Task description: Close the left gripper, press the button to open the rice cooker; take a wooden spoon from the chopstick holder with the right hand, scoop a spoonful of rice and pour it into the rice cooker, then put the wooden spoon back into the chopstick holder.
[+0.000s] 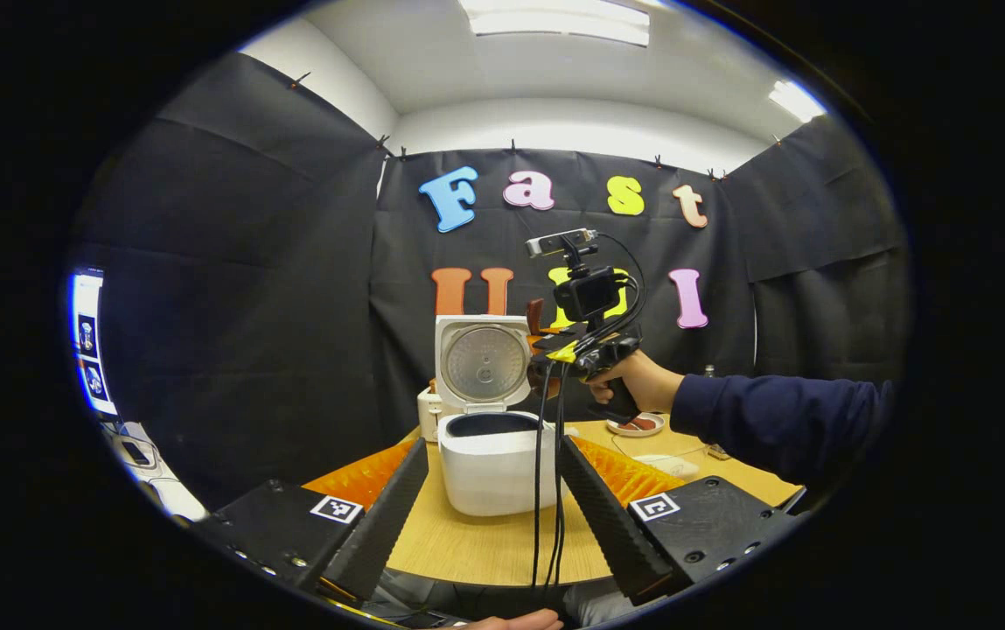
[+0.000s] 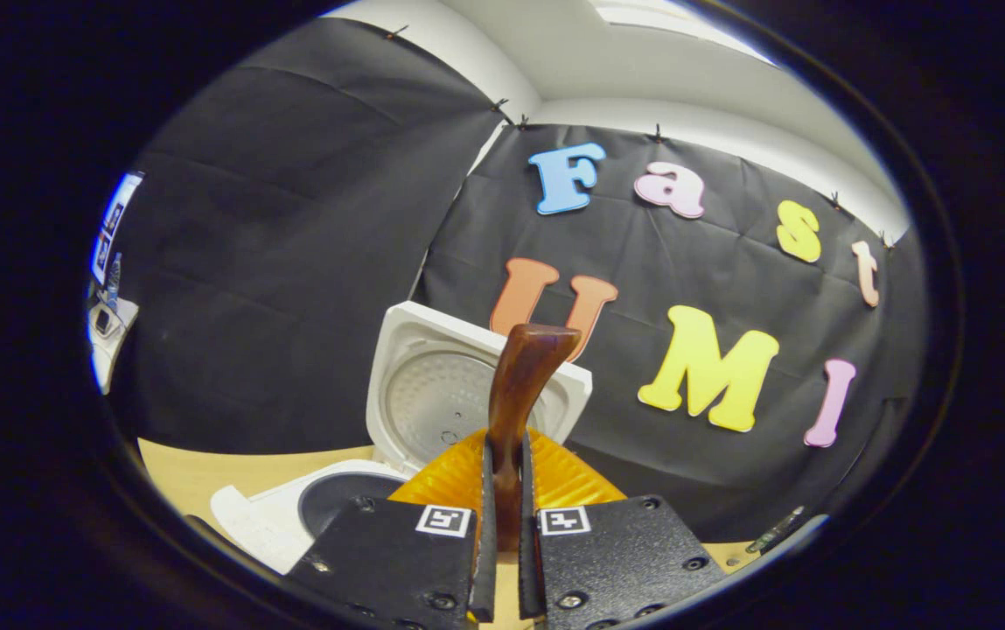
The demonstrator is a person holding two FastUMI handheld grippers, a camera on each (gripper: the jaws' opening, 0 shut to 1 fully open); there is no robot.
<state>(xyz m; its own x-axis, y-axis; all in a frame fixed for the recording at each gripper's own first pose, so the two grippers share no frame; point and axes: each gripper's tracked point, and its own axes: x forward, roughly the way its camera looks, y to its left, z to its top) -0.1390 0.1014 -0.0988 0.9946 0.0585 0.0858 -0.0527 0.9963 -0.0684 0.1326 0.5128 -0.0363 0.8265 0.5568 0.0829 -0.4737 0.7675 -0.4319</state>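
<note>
The white rice cooker [image 1: 489, 472] stands on the wooden table with its lid [image 1: 482, 363] swung upright and the dark inner pot showing. My left gripper [image 1: 493, 446] hangs open in front of it, fingers spread to either side of the cooker and not touching it. A hand in a dark blue sleeve holds my right gripper [image 1: 557, 354] just above and right of the pot. That gripper [image 2: 506, 448] is shut on the brown wooden spoon [image 2: 515, 385], whose handle end points up in front of the lid [image 2: 432, 394]. The spoon's bowl is hidden.
A small plate [image 1: 638, 426] with something reddish lies on the table [image 1: 476, 542] to the right of the cooker. A pale container [image 1: 428, 409] stands behind the cooker's left side. Black cables [image 1: 546, 490] dangle from the right gripper in front of the cooker.
</note>
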